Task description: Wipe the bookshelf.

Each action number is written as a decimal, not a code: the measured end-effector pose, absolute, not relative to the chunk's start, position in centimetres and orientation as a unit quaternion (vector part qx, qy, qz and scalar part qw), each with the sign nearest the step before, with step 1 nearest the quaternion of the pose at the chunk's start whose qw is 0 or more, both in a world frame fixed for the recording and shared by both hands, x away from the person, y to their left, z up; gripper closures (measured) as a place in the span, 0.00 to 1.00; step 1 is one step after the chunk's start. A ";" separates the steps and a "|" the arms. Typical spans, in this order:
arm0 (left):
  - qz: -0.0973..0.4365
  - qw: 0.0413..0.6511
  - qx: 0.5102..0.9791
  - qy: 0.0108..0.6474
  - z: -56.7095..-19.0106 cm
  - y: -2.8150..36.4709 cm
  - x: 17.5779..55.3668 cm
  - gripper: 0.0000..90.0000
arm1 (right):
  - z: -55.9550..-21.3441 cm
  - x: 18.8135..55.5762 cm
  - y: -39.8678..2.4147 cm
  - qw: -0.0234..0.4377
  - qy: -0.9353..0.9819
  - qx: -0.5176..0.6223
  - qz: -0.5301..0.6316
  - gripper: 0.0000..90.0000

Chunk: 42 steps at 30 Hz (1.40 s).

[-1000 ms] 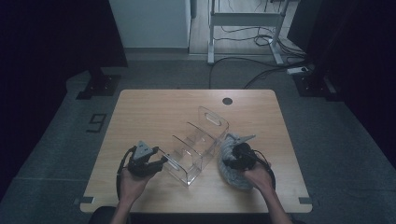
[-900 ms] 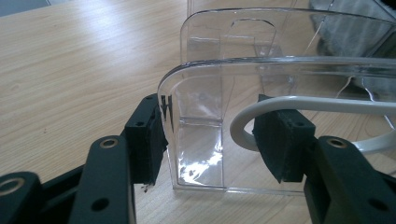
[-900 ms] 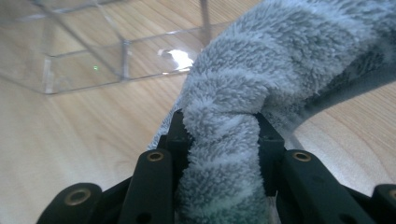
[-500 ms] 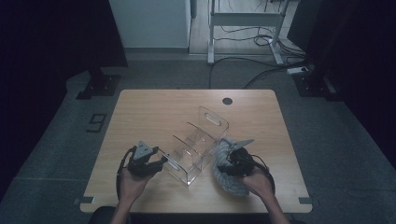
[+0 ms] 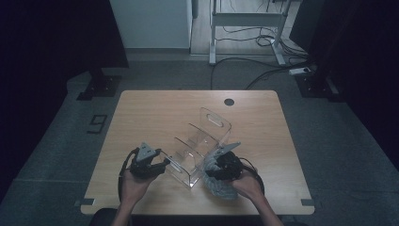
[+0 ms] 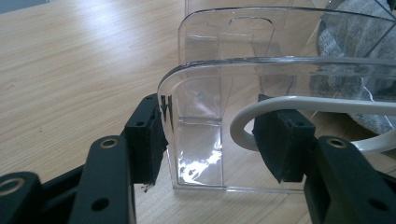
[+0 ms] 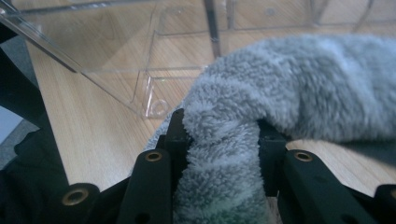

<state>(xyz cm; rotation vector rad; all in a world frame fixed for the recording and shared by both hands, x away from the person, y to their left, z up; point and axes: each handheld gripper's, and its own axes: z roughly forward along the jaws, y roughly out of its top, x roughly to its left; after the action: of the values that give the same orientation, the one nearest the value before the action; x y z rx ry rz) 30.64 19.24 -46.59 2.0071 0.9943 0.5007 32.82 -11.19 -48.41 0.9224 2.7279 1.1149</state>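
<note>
A clear plastic rack (image 5: 200, 143) with several upright dividers stands in the middle of the wooden table (image 5: 150, 113). My left gripper (image 5: 162, 165) holds its near-left corner. In the left gripper view my left gripper (image 6: 210, 135) has the rack (image 6: 201, 88) wall between its pads, one pad against the wall's edge. My right gripper (image 5: 214, 170) is shut on a grey fuzzy cloth (image 5: 220, 189) just right of the rack's near end. The right gripper view shows my right gripper (image 7: 223, 126) pinching a fold of the cloth (image 7: 303, 74), with the rack (image 7: 140, 42) right behind it.
A small dark round hole (image 5: 229, 101) sits near the table's far edge. Bare tabletop lies left and far of the rack. The near table edge is just behind both hands. A white curved line (image 6: 243, 116) crosses one pad of the left gripper.
My right gripper has moved left toward the rack's near end, carrying the grey cloth with it. The left gripper and the rack have stayed where they were.
</note>
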 end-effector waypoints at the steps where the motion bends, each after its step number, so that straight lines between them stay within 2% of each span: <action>1: 0.199 0.410 0.797 0.396 -46.6 19.2 30.6 0.50 | -48.4 32.8 -11.0 0.031 0.883 0.298 0.361 0.73; 10: 0.201 0.405 0.797 0.401 -46.5 18.7 30.7 0.50 | -48.8 33.4 -10.4 0.057 0.885 0.303 0.349 0.74; 30: 0.209 0.403 0.789 0.414 -46.5 18.4 31.7 0.50 | -52.2 35.7 -9.2 0.057 0.890 0.336 0.304 0.75; 42: 0.222 0.401 0.802 0.383 -46.4 18.7 31.9 0.46 | -51.4 35.1 -10.1 0.060 0.892 0.340 0.293 0.75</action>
<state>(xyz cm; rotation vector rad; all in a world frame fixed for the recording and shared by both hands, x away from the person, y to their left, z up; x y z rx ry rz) 31.88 18.74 -46.36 2.0284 0.9691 0.5627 35.12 -10.15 -51.45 1.0286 2.6990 0.8876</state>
